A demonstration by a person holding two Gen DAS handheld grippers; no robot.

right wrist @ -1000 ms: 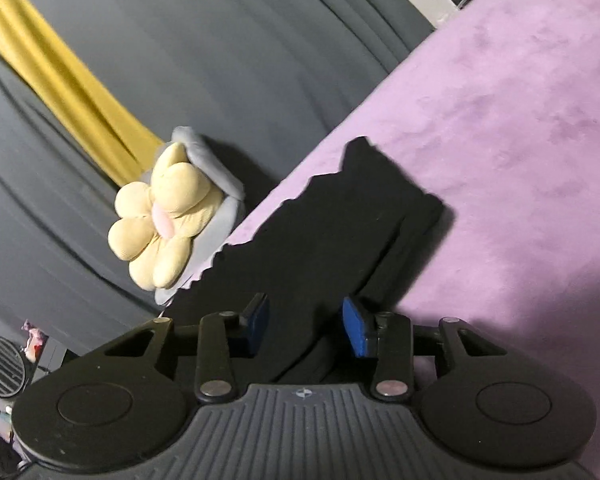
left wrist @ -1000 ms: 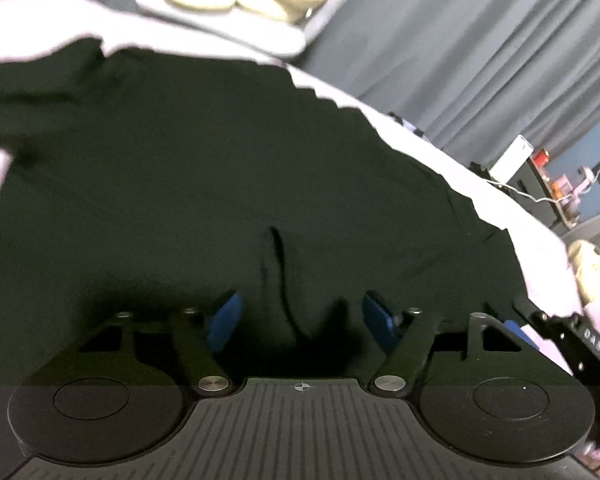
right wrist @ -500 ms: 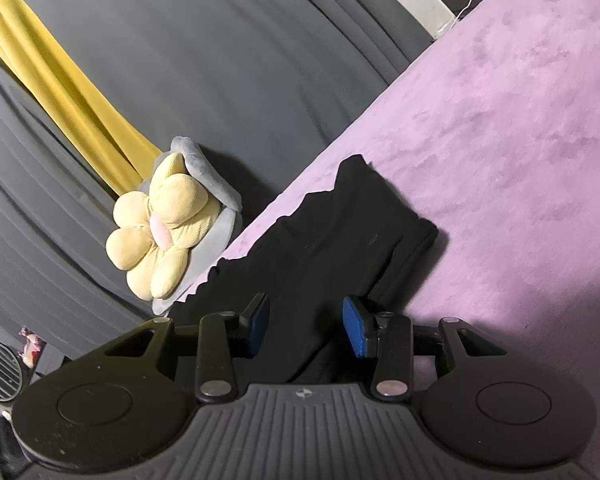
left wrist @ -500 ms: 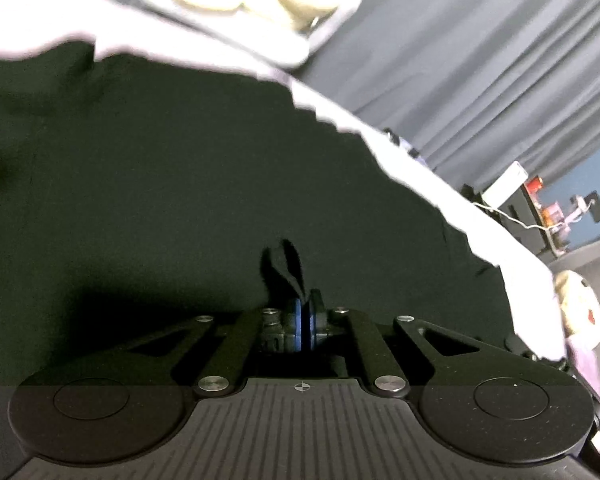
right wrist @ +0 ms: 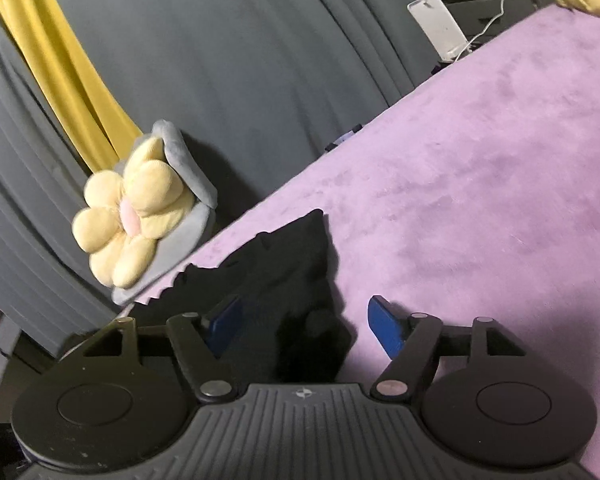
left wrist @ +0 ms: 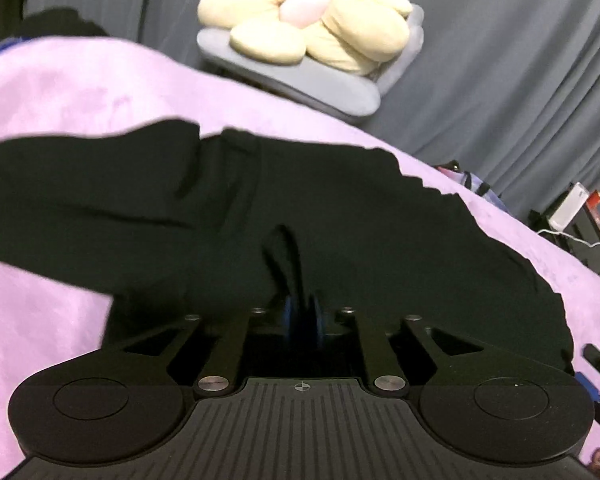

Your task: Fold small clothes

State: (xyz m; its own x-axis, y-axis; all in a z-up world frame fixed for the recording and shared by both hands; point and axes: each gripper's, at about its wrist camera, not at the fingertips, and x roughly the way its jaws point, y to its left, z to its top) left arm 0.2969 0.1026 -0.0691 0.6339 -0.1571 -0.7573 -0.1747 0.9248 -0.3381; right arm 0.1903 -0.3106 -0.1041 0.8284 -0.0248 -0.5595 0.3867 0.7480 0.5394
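Observation:
A black garment (left wrist: 300,208) lies spread on a purple blanket (left wrist: 60,92). My left gripper (left wrist: 302,320) is shut on a pinched fold of the garment's near edge, its blue pads pressed together around the cloth. In the right wrist view the garment (right wrist: 284,276) is bunched up, with a rolled end between the fingers. My right gripper (right wrist: 306,320) is open wide, with blue pads on either side of the cloth and not gripping it.
A yellow flower-shaped plush (left wrist: 308,16) on a grey cushion sits beyond the blanket's far edge; it also shows in the right wrist view (right wrist: 132,216). Grey curtains hang behind. A white device (right wrist: 440,26) with a cable stands at the far right.
My left gripper closed on a fold of the black garment and pulled it back, so more purple blanket shows. My right gripper opened wider and rose a little.

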